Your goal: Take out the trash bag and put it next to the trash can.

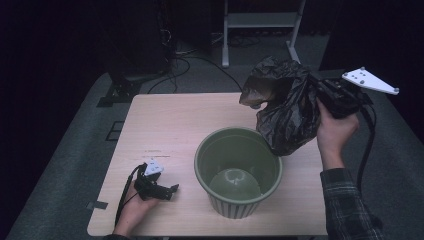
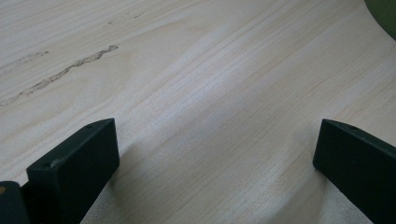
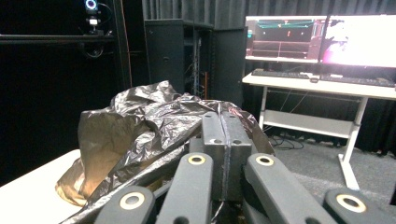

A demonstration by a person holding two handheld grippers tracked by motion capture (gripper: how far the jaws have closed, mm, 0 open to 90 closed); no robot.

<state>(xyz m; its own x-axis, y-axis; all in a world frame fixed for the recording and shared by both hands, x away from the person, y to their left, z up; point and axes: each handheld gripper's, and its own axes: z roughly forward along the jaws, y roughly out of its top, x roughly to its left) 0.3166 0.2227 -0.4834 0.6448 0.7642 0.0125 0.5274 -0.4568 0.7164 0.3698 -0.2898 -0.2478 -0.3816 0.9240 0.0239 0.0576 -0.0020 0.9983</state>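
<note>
Clamped in the closed jaws of the right gripper [image 1: 327, 92], a crumpled black plastic bag [image 1: 285, 107] hangs just above the far right rim of the ribbed green plastic bucket [image 1: 238, 170], while the left gripper [image 1: 167, 190] rests wide apart on the pale wooden table [image 1: 165, 120], near left.

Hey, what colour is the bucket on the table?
Olive green; the bucket shows best in the high view.

Dim room with grey carpeted floor [image 1: 75, 150] and black curtains [image 3: 187, 9] behind. A pale wood-grain desk [image 1: 165, 120] stands in front. Beyond it, a white-framed table [image 3: 317, 88] carries two lit monitors [image 3: 322, 39]; cables [image 1: 195, 65] trail across the floor.
</note>
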